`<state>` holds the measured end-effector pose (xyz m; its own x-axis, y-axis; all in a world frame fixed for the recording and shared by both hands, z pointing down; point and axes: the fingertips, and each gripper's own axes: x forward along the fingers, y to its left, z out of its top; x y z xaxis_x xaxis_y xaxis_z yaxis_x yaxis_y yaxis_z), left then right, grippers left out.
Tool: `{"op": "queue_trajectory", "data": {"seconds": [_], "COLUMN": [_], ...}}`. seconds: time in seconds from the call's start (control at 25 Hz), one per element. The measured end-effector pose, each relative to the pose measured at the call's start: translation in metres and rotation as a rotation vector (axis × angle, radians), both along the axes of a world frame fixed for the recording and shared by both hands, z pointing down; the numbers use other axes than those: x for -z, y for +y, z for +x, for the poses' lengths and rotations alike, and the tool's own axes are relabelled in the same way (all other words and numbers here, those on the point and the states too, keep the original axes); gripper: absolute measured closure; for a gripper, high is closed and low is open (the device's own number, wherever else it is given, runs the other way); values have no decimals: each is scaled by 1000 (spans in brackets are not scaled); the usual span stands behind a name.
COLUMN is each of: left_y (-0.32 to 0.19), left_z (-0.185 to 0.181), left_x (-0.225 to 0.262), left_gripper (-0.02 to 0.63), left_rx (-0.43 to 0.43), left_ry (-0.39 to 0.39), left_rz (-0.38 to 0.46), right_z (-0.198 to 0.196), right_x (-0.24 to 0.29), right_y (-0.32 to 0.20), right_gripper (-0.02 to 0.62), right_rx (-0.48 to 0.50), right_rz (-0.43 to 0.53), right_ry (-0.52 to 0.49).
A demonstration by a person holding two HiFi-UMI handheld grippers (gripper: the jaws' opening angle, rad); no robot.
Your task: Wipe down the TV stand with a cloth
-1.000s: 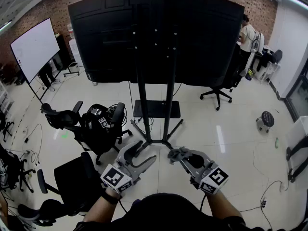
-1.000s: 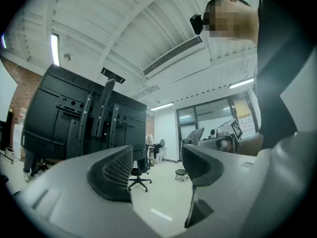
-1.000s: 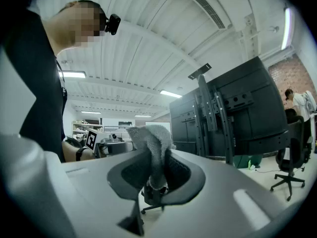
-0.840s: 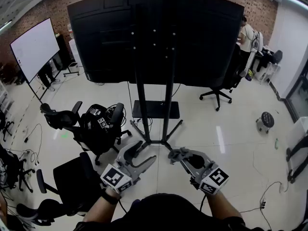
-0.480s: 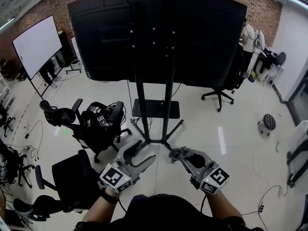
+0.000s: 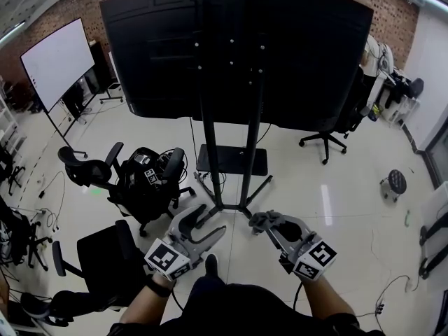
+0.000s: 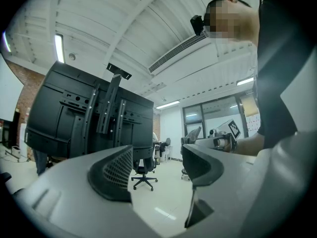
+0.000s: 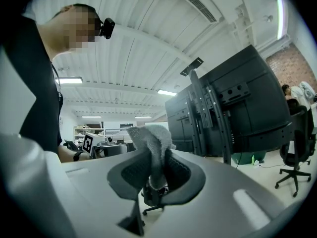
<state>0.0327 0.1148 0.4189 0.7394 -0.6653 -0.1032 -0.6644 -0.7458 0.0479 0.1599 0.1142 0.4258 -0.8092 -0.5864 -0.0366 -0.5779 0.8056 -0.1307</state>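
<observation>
Right claw [image 8: 158, 170] around grey cloth [image 8: 151, 142], above glossy, perhaps tiled floor [image 6: 318, 177].

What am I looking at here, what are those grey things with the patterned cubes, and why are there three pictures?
There is no robot. A person holds a two-jaw gripper in each hand, and the patterned cubes are part of the grippers. The head view comes from a camera on the person's head, looking down at the left gripper and the right gripper. The other two pictures come from cameras riding on each gripper, looking along its jaws. The left gripper's jaws stand apart with nothing between them. The right gripper's jaws are shut on a pale cloth. Ahead stands a tall black TV stand carrying a big screen, seen from behind. Black office chairs stand on the pale floor to the left.
</observation>
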Motion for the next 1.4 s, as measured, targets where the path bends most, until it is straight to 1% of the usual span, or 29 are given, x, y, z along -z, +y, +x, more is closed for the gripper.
{"op": "queue_trajectory", "data": {"seconds": [0.2,0.48,0.68,0.8,0.92,1.0,1.08,1.2,1.28,1.4], "left_y": [-46,-124,-166,-184,-197,-203,-209,-218,-223,-230], "left_z": [-17,-44,-62,-70,-71,-69,-67,-59,-53,-47], "left_x": [-1,13,25,27,31,31,32,38,48,67], "left_gripper": [270,270,270,270,270,270,270,268,268,270], "left_rx": [-28,-82,-128,-150,-160,-162,-155,-137,-135,-132], "left_ry": [2,6,2,-7,-5,-9,-8,3,3,-5], "left_rz": [5,26,39,49,47,62,70,60,80,132], "right_z": [-15,-46,-69,-78,-82,-80,-76,-70,-65,-57], "right_x": [3,17,29,35,40,41,43,55,68,92], "right_y": [-43,-119,-164,-182,-194,-202,-209,-220,-228,-240], "right_gripper": [538,538,538,538,538,538,538,538,538,538], "right_rx": [-30,-70,-102,-118,-118,-115,-112,-90,-72,-55], "right_rz": [7,28,49,62,70,74,80,108,139,193], "right_ry": [3,-10,-26,-30,-28,-22,-21,-8,13,35]}}
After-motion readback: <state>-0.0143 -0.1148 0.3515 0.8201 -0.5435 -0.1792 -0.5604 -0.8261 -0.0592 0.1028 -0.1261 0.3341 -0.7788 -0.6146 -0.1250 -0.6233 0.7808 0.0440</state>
